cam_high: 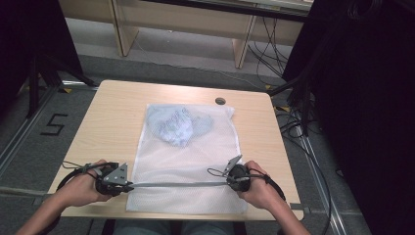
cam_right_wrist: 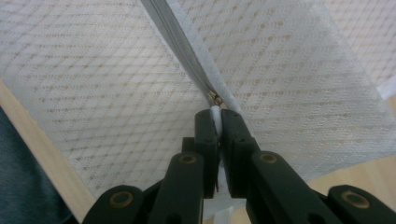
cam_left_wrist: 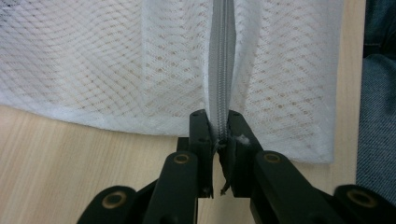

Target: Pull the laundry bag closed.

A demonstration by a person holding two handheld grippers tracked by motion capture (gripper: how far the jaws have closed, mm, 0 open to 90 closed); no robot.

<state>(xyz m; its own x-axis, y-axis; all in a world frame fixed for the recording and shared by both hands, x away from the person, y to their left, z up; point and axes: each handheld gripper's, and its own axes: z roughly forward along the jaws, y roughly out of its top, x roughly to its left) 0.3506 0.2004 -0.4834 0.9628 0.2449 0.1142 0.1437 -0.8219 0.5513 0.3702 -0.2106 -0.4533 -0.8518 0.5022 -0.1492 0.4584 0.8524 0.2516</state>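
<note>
A white mesh laundry bag (cam_high: 188, 156) lies flat on the wooden table (cam_high: 112, 112), with a pale blue garment (cam_high: 178, 125) inside its far half. A grey zipper (cam_high: 176, 184) runs across the bag's near end. My left gripper (cam_high: 128, 186) is shut on the zipper's left end (cam_left_wrist: 219, 135), at the bag's left edge. My right gripper (cam_high: 230, 180) is shut on the white zipper pull (cam_right_wrist: 215, 113) at the right end, and the zipper (cam_right_wrist: 180, 44) stretches away from it. The zipper (cam_left_wrist: 222, 56) looks closed along its length.
A round cable hole (cam_high: 220, 101) sits in the table near the far edge. Black stands and cables (cam_high: 293, 117) crowd the floor to the right. A person's jeans (cam_left_wrist: 376, 121) are at the table's near edge.
</note>
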